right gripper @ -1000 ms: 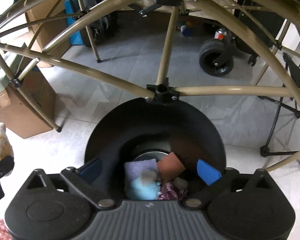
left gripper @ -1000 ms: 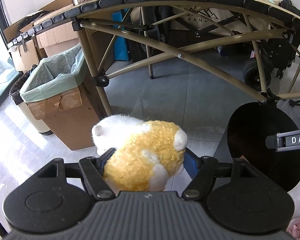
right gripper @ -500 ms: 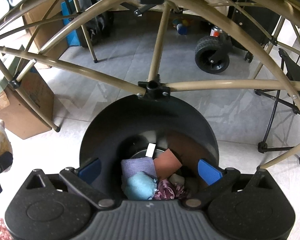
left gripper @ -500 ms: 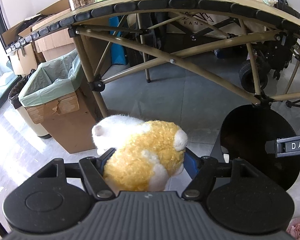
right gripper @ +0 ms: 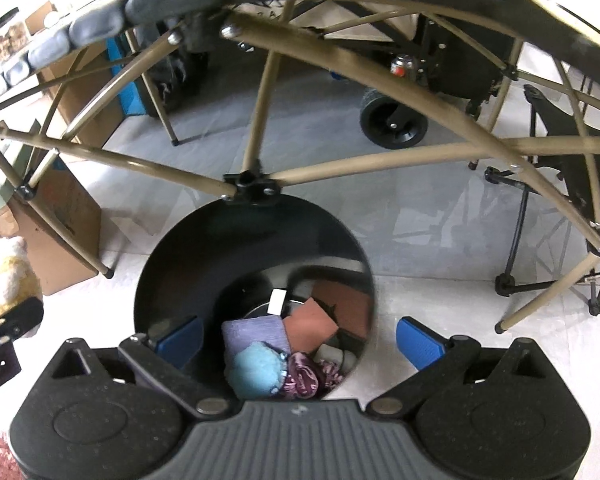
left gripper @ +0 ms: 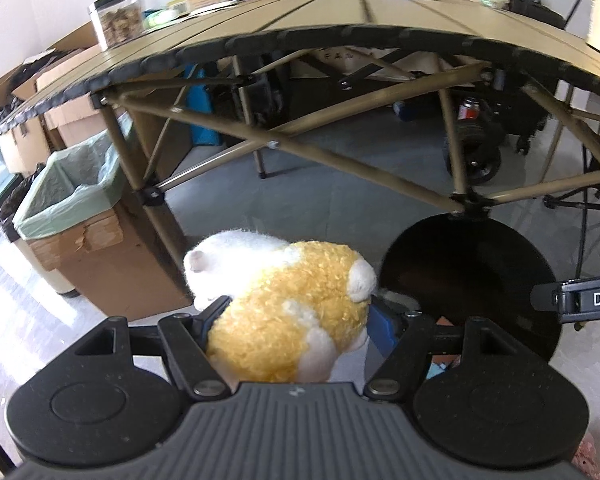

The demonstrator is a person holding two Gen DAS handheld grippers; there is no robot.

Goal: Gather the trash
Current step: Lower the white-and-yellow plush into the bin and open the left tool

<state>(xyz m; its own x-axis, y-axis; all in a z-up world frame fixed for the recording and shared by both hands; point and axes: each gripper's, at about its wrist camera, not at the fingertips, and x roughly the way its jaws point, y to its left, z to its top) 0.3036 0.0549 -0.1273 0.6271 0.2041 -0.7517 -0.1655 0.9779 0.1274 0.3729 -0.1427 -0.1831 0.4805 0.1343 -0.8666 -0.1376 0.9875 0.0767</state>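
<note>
My left gripper (left gripper: pixel 298 316) is shut on a yellow and white plush toy (left gripper: pixel 288 304), squeezed between its blue pads above the floor. The toy's edge also shows at the left of the right wrist view (right gripper: pixel 4 276). A round black bin (left gripper: pixel 460 276) with a glossy raised lid (right gripper: pixel 204 256) stands just right of the toy, under the table frame. Inside lie a purple cloth (right gripper: pixel 256 332), a blue fuzzy item (right gripper: pixel 256 372), a maroon cloth and a brown card. My right gripper (right gripper: pixel 296 336) hangs open over the bin's mouth, with nothing pressed between its pads.
A cardboard box lined with a green bag (left gripper: pixel 72 196) stands to the left by a table leg. The tan folding table (left gripper: pixel 340 28) arches overhead with crossed struts. Behind are a wheeled cart (right gripper: pixel 392 120) and a folding chair (right gripper: pixel 580 172).
Both grippers drew back and rose a little, so more of the tabletop shows. The toy stays gripped. The bin slid left in the right wrist view, leaving the right pad outside its rim.
</note>
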